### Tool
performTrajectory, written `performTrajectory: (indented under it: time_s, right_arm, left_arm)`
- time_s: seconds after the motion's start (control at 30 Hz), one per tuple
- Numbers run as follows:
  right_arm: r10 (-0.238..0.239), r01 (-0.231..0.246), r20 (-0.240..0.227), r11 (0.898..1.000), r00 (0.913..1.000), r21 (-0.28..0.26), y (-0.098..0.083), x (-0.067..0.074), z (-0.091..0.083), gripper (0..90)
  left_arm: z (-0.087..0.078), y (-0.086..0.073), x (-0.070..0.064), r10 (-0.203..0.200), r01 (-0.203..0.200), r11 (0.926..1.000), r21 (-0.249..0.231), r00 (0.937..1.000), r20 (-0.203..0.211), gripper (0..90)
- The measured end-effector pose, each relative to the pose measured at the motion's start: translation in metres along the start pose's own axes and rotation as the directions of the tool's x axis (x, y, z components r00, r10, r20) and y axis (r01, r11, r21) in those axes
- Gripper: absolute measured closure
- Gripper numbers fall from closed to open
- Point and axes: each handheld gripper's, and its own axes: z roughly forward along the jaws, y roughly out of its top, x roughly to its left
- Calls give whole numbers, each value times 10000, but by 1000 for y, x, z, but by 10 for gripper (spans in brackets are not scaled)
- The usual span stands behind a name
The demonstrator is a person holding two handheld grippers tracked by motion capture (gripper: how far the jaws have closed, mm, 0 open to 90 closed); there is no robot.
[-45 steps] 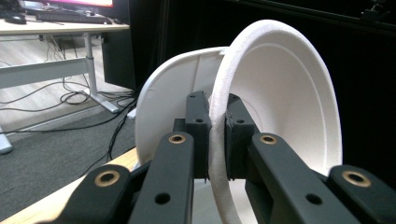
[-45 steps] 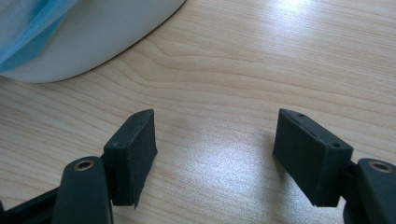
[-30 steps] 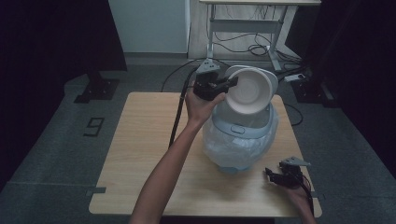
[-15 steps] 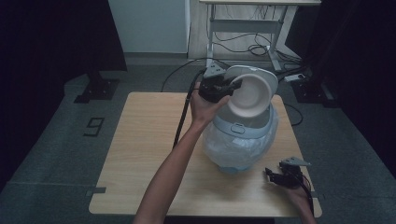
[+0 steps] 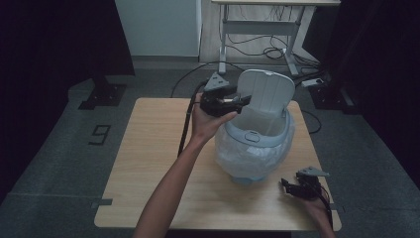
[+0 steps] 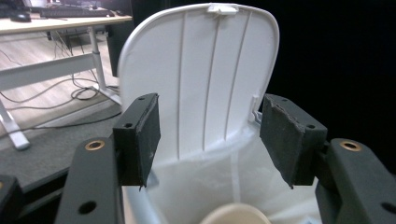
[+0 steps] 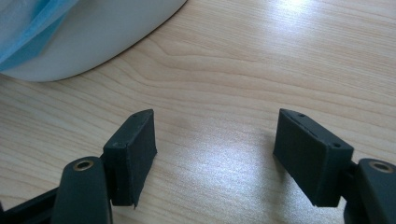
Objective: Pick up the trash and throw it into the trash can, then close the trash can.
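Drop step: the left tongs, just opening with nothing between them, hang over the bin mid-bench, a cup below them inside; right tongs rest wide beside the bin; next, withdraw and shut its lid.

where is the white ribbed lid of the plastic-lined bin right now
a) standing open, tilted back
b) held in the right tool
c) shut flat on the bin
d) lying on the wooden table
a: the white ribbed lid stands upright behind the bin's opening, its underside facing the left tool.
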Motion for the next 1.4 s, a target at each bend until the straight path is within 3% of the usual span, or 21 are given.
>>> performTrajectory:
  time_s: [0.23, 0.37, 0.73, 0.93, 1.1, 1.33, 1.4]
  right_arm:
    - [-19, 19, -1, 10000, 10000, -3, 0, 0, 0, 291]
    - [-27, 26, -8, 10000, 10000, -4, 0, 0, 0, 290]
    - [-19, 19, -37, 10000, 10000, -26, 0, 0, 0, 288]
    - [-14, 14, -41, 10000, 10000, -24, 0, 0, 0, 286]
    - [130, -132, -199, 9999, 9997, -64, -1, 0, -1, 279]
    - [153, -155, -142, 9998, 9998, -84, -1, -2, -2, 276]
    - [351, -354, -139, 9992, 9993, -204, 0, -5, -4, 275]
  left_arm:
    - [-44, -22, 8, -51, 40, 9999, -166, 9974, -721, 380]
    - [-67, -39, 11, 169, -185, 9998, -118, 9927, -1197, 376]
    - [-114, -103, 20, -32, 98, 9994, 345, 9825, -1864, 369]
    - [-125, -143, 20, -124, 315, 9952, 930, 9799, -1993, 362]
    - [-127, -169, 21, -56, 391, 9869, 1564, 9779, -2090, 362]
    - [-125, -189, 26, -348, 727, 9816, 1767, 9774, -2087, 364]
    - [-124, -192, 28, -476, 844, 9799, 1806, 9788, -1994, 360]
